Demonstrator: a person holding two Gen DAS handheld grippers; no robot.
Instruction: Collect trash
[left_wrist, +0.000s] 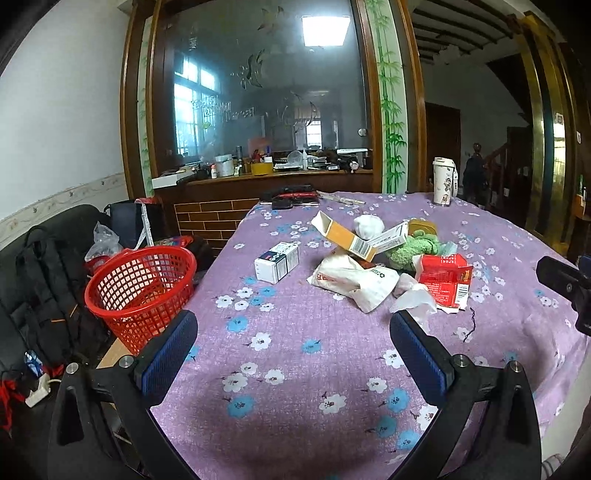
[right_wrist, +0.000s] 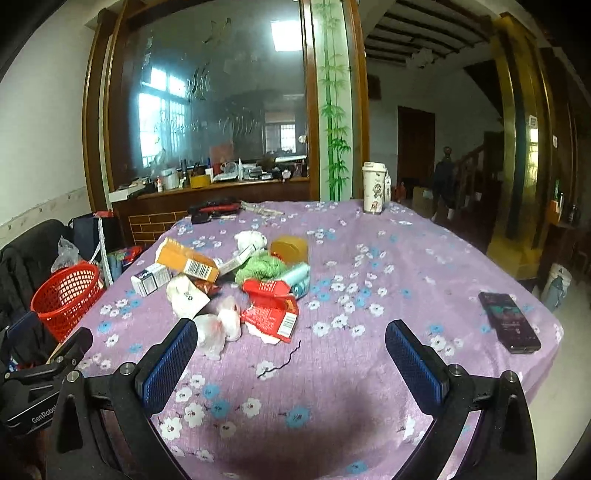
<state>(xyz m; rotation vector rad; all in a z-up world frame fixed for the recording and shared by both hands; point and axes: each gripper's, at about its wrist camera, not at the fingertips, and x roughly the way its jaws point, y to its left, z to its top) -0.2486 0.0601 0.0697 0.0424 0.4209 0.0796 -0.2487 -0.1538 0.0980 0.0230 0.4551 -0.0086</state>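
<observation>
A heap of trash lies mid-table on the purple flowered cloth (left_wrist: 295, 332): a white box (left_wrist: 277, 261), an orange carton (left_wrist: 345, 236), a white paper bag (left_wrist: 351, 278), a torn red packet (left_wrist: 445, 278), crumpled tissue (left_wrist: 413, 295) and green fluff (left_wrist: 406, 249). A red mesh basket (left_wrist: 142, 291) stands off the table's left edge. My left gripper (left_wrist: 293, 347) is open and holds nothing, short of the heap. In the right wrist view my right gripper (right_wrist: 291, 356) is open too, with the tissue (right_wrist: 218, 328) and red packet (right_wrist: 271, 308) just beyond its left finger (right_wrist: 166, 369).
A black phone (right_wrist: 509, 321) lies near the table's right edge. A tall printed cup (right_wrist: 375, 188) stands at the far side, with dark items (right_wrist: 214, 210) at the far left. A black backpack (left_wrist: 40, 288) and bags sit left of the basket.
</observation>
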